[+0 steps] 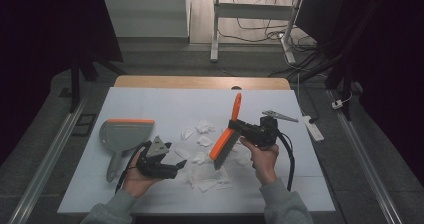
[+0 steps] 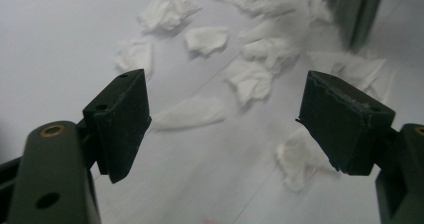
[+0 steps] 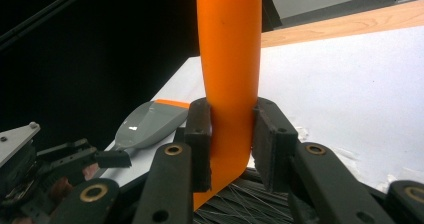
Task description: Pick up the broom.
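Sweeping step | orange brush (image 3: 229,84) clamped by right gripper (image 3: 231,144) | left gripper (image 2: 222,124) held wide, empty, tissue scraps (image 2: 250,76) just beyond its fingers | next: dustpan (image 1: 122,134) to be gripped.

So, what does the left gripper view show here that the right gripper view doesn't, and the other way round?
Left gripper view alone: the open black fingers of the left gripper with nothing between them, above scattered white tissue scraps, and the brush's grey bristles from outside.
Right gripper view alone: the right gripper with its fingers clamped on the brush's orange handle, the grey dustpan with its orange edge, and the table's wooden far edge.
Both: the white table surface and the brush.
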{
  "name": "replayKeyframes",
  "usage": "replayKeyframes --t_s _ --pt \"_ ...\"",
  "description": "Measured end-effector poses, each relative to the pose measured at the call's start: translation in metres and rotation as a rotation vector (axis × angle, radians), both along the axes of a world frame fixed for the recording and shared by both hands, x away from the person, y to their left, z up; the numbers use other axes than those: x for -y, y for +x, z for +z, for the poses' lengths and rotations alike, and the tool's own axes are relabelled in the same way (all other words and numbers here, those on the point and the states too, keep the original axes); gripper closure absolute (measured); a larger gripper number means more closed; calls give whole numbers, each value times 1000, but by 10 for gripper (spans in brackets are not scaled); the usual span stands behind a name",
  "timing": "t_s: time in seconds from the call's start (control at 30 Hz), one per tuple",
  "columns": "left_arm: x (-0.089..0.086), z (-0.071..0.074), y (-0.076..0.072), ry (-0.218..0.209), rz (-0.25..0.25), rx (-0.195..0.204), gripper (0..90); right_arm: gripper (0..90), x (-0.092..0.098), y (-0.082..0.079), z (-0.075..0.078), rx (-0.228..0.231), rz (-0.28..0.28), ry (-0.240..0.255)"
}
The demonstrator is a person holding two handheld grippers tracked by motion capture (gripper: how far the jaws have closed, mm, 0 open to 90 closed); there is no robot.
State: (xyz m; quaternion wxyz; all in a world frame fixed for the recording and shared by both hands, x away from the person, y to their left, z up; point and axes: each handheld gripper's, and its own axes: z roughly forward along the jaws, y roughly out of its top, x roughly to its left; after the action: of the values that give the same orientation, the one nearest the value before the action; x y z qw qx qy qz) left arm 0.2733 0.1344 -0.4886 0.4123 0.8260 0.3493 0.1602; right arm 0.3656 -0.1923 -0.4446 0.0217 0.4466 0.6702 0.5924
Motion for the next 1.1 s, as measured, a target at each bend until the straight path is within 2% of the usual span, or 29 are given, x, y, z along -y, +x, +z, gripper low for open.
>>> replayKeyframes --t_s 0.4,0.73,0.87,0.97,1.0,1.03,1.07,1.1 --pt "41 2 -2 -13 -73 46 267 705 -15 -8 -7 8 -39 40" --pt "67 -8 4 -37 -71 79 359 705 -22 -13 -12 10 -64 67" --pt "74 -11 7 -64 -51 98 451 704 -26 -15 -15 2 -63 84" --pt "75 -12 9 -73 -40 111 559 705 -27 -16 -16 3 -63 92" --pt "74 -12 10 -80 -37 110 600 704 -28 -17 -16 -4 -60 98" --pt "73 -12 11 -90 -39 103 600 704 -28 -17 -16 -4 -60 98" --pt "72 -12 13 -100 -42 95 685 704 -29 -17 -16 1 -58 99" --pt "72 -12 14 -100 -40 89 701 704 -30 -17 -16 1 -56 99"
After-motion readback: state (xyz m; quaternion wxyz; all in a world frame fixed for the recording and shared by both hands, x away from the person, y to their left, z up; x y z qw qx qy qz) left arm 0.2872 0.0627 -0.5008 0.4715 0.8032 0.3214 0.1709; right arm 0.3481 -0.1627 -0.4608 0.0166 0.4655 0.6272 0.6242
